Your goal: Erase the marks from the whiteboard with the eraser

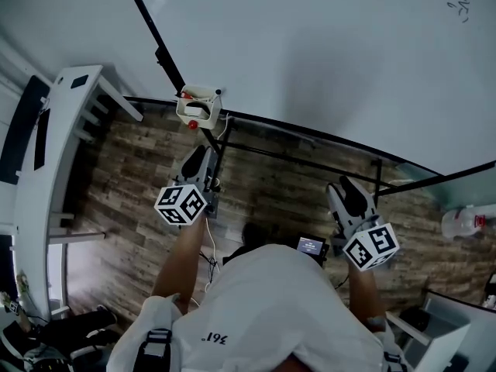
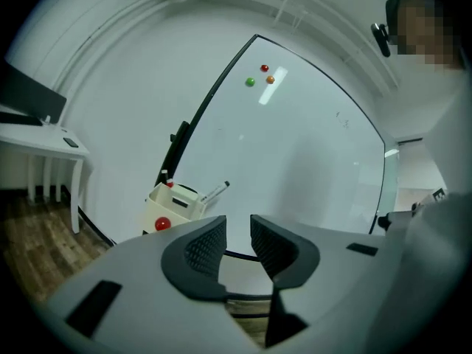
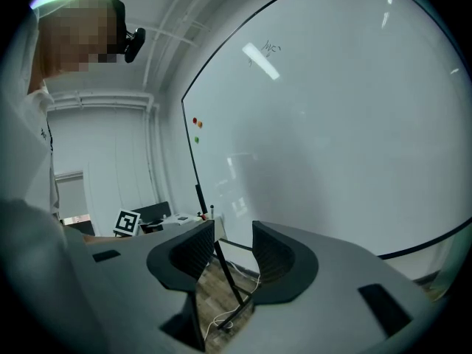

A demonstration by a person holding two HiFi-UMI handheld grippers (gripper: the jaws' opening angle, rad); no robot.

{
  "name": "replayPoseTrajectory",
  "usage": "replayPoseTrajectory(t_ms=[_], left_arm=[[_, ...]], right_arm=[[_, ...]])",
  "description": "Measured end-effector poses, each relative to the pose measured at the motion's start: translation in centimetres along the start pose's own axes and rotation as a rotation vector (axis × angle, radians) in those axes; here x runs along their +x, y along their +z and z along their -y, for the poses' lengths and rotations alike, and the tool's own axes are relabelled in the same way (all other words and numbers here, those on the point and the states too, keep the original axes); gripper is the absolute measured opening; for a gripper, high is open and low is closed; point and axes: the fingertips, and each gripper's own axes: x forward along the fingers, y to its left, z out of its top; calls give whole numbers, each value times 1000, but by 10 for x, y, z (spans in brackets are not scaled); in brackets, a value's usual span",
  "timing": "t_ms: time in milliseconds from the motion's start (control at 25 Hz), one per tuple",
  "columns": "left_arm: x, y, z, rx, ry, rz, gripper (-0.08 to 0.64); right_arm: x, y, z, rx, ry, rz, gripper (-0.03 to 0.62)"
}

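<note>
A cream holder (image 1: 199, 107) clipped to the whiteboard (image 1: 325, 60) sits just ahead of the left tool (image 2: 237, 233), which is the nearer one. I can't tell whether the eraser lies inside it. The marks (image 1: 462, 5) are high up on the right. The left tool is narrowly parted and the right tool (image 3: 234, 236) gapes wider; both are empty.

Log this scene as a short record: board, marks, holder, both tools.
board: large white whiteboard, standing upright
marks: small dark scribble, high on the board
holder: cream plastic box at the board's lower left edge, marker pen sticking out
left tool: jaws apart, empty
right tool: jaws apart, empty
eraser: not made out
</note>
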Motion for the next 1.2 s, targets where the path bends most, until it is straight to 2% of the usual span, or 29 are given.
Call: replayPoseTrajectory(t_ms=[240,360,440,760,1200], left_arm=[[32,-1,-54,112,132,-34,170],[54,0,-75,161,179,-60,235],[68,2,-86,176,201,-68,251],[105,6,-100,244,197,-102,264],[119,-1,-111,269,176,-142,262]], right_arm=[[7,-9,-2,10,-40,-17,161],[9,-13,-3,13,-61,-29,161],[9,-16,-3,12,-78,-34,161],[14,-25,-5,23,-131,-50,161],[30,-36,-14,28,-135,-67,161]])
